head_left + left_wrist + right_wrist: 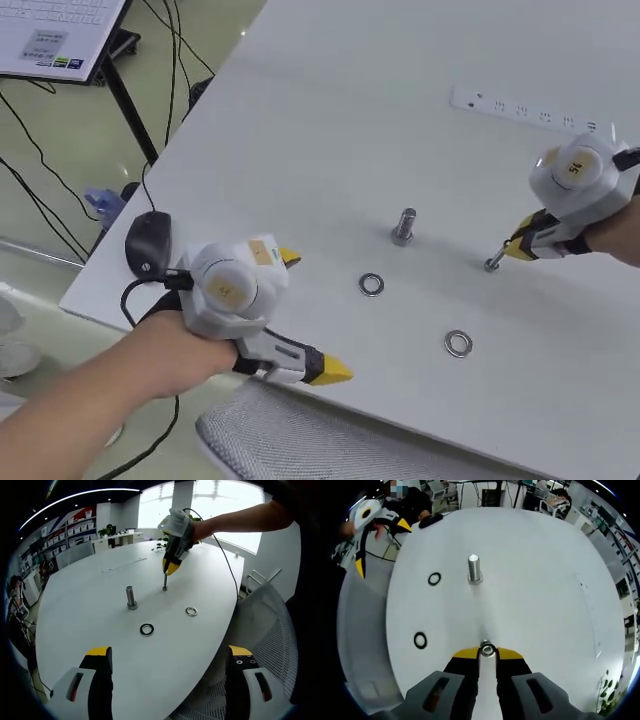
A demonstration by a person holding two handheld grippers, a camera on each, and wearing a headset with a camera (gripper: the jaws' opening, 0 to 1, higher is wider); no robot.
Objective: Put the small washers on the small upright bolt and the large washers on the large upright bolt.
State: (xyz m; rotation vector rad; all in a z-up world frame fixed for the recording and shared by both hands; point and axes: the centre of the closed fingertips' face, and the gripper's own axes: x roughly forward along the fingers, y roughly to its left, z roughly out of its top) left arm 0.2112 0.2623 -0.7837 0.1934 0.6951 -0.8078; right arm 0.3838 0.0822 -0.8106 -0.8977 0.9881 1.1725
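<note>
Bolts (404, 226) (493, 262) two upright, washers (371, 284) (458, 343) two flat on table (330, 120)

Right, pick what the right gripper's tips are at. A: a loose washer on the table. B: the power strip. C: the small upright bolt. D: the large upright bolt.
C: the right gripper has its yellow tips just over the small upright bolt, while the large upright bolt stands apart from it.
</note>
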